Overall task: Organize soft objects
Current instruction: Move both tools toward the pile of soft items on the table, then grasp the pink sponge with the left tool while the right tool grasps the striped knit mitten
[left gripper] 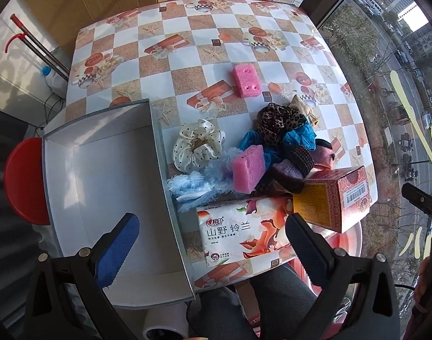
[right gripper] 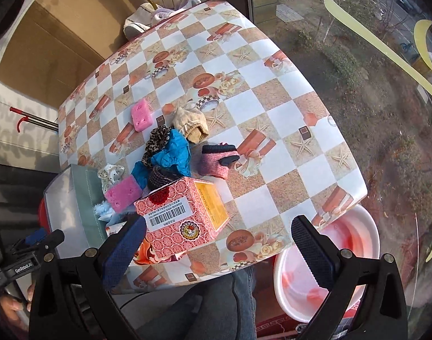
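Note:
A pile of soft things lies on the checked table (left gripper: 187,56): a cream dotted scrunchie (left gripper: 197,146), a fluffy light-blue cloth (left gripper: 193,182), a pink sponge (left gripper: 248,168), a leopard scrunchie (left gripper: 278,120), a blue cloth (left gripper: 296,137) and a pink-and-black sock (right gripper: 218,158). A second pink sponge (left gripper: 247,79) lies apart, farther back. An open grey box (left gripper: 102,187) stands at the left. My left gripper (left gripper: 213,240) is open and empty above the box's near edge and a tissue pack. My right gripper (right gripper: 217,240) is open and empty above the table's near edge.
A tissue pack (left gripper: 238,232) and a red patterned carton (left gripper: 337,195) lie at the near edge by the pile. A beige cloth (right gripper: 190,123) lies behind the pile. A pink basin (right gripper: 329,269) stands below the table at right, a red stool (left gripper: 23,181) at left.

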Tool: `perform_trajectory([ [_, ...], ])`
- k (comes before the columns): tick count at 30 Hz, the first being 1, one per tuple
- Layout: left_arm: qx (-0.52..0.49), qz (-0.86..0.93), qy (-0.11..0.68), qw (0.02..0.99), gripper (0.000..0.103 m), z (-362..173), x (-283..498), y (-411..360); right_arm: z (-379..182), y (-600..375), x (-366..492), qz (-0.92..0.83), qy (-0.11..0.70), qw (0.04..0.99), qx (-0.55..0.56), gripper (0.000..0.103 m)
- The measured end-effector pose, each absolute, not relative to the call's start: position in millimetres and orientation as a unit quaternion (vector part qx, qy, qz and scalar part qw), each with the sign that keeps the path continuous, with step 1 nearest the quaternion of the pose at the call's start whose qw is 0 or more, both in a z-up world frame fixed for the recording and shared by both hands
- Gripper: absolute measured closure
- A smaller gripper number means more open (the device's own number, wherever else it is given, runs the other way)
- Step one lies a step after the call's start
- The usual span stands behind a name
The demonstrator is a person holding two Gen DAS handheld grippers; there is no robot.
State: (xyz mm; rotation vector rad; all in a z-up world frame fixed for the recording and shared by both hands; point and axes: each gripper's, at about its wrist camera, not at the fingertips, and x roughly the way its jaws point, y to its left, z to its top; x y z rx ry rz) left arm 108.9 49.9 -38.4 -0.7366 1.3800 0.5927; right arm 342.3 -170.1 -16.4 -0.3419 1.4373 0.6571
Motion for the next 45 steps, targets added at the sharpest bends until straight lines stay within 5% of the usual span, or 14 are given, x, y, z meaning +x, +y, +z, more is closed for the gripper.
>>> perform_trajectory([
  [12,-0.347,0.281,0.631,0.634,0.000,-128.3,243.3,112.1,-135.5,-162.1,420.1,0.229,0.721,0.629,-0.178,0.000],
  [25,-0.303,0.341,0.662,0.595,0.000,-214.3,307.4,141.7,-227.1,-86.8,400.3,0.298,0.749,0.528,-0.266,0.000],
  [30,-0.296,0.338,0.671,0.590,0.022,-226.3,316.1,143.7,-228.7,-95.6,397.3,0.297,0.751,0.532,-0.256,0.000],
  [32,-0.305,0.335,0.672,0.586,0.029,-227.2,317.7,145.3,-224.5,-96.7,403.4,0.298,0.747,0.543,-0.243,0.017],
  [34,-0.331,0.308,0.663,0.597,0.058,-224.4,320.7,145.5,-220.8,-96.2,403.2,0.303,0.744,0.546,-0.239,0.031],
  [35,-0.327,0.309,0.665,0.596,0.057,-220.8,323.6,144.6,-217.0,-95.0,402.4,0.314,0.740,0.546,-0.236,0.057],
  [36,-0.312,0.317,0.665,0.600,0.057,-216.8,323.8,142.0,-214.1,-92.6,401.7,0.327,0.739,0.542,-0.230,0.069],
  [45,-0.265,0.292,0.614,0.684,0.057,-135.5,291.1,104.6,-152.2,-109.3,429.7,0.341,0.704,0.598,-0.173,0.069],
])
